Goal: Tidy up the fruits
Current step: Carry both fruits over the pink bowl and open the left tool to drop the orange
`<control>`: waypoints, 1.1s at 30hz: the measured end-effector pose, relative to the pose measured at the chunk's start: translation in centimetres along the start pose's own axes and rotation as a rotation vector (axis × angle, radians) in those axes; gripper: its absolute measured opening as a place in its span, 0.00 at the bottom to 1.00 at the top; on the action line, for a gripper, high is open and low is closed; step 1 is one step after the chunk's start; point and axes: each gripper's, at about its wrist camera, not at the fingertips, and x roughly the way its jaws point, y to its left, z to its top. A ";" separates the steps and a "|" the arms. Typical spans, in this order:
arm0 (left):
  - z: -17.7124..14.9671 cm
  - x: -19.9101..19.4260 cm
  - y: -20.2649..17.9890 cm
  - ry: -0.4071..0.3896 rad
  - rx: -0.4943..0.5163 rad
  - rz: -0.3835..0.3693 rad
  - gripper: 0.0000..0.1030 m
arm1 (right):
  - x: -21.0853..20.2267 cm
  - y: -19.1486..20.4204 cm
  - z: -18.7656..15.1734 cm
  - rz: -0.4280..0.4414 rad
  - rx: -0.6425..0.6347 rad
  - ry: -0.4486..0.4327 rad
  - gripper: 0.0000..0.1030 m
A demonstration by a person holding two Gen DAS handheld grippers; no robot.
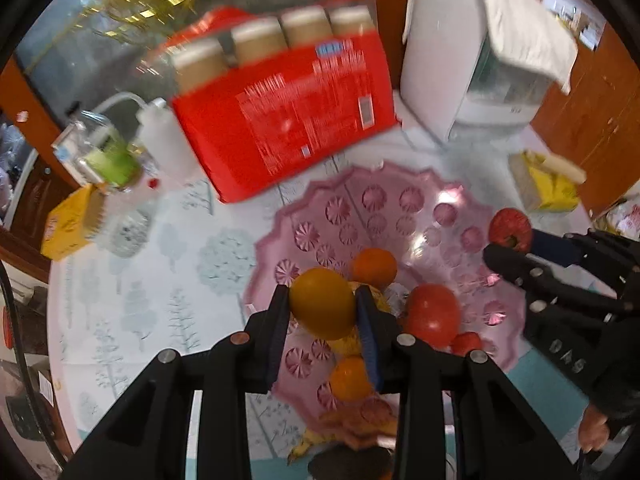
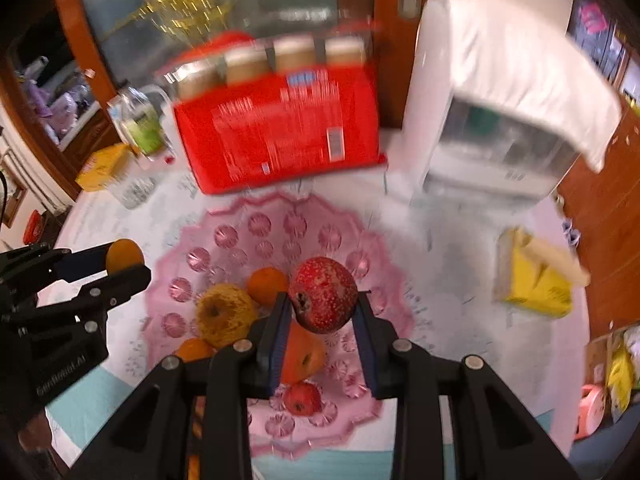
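Fruits are the business here, and most of them already lie in the pink tray (image 2: 224,216) on the counter (image 1: 132,280), with the red box (image 1: 288,120) and the white appliance (image 1: 452,52) standing behind it. Both held pieces hang directly over that tray, so the coming move looks to me like a plain lowering, with no sideways carry needed. The left tongs (image 1: 322,304) are clamped on a yellow-orange fruit (image 1: 322,304) above the tray's left part, and the right tongs (image 2: 323,302) are clamped on a speckled red fruit (image 2: 323,300) above its middle. Neither fruit has a marked long axis; both are roundish, and the red one's stem end faces the camera. Beneath the red fruit lies an orange-red one (image 2: 302,354), so setting down straight would likely land on it; the bare patterned floor towards the tray's far side seems the safer spot. The right wrist view shows the yellow netted fruit (image 2: 224,316), an orange (image 2: 266,286) and a small red fruit (image 2: 302,398), which the left view largely hides behind its own tongs. The left view alone shows a banana-like end at the tray's near edge.
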 end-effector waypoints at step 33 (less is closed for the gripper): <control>-2.4 3.3 -0.5 0.036 0.039 0.007 0.73 | 5.2 1.0 -1.6 0.023 -0.003 0.055 0.31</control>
